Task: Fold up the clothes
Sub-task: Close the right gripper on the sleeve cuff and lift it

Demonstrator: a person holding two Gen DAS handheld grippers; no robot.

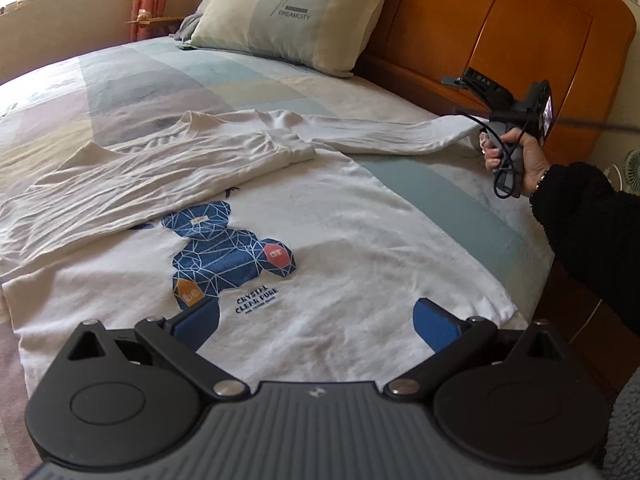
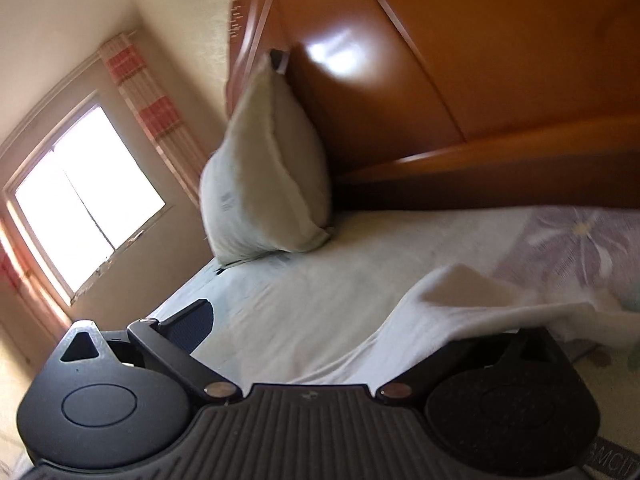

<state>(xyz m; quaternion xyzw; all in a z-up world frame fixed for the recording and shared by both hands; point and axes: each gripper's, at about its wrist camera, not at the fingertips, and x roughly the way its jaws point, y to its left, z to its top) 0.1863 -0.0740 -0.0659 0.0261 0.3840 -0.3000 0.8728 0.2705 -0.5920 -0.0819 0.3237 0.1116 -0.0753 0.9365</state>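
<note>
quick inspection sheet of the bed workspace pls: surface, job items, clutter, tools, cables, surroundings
Surface: bed with a pastel patchwork sheet, mostly flat.
Job's things: white long-sleeve shirt, bear print up, lies on the bed; one sleeve folded across the chest, the other sleeve stretched out to the right tool.
Clutter: pillow against the headboard; something grey behind it, unclear.
Tools: left tool open over the shirt's hem. Right tool has white cloth draped over one finger; jaw state not clear.
Cables: black cable loops below the person's hand.
Surroundings: window, striped curtain.
</note>
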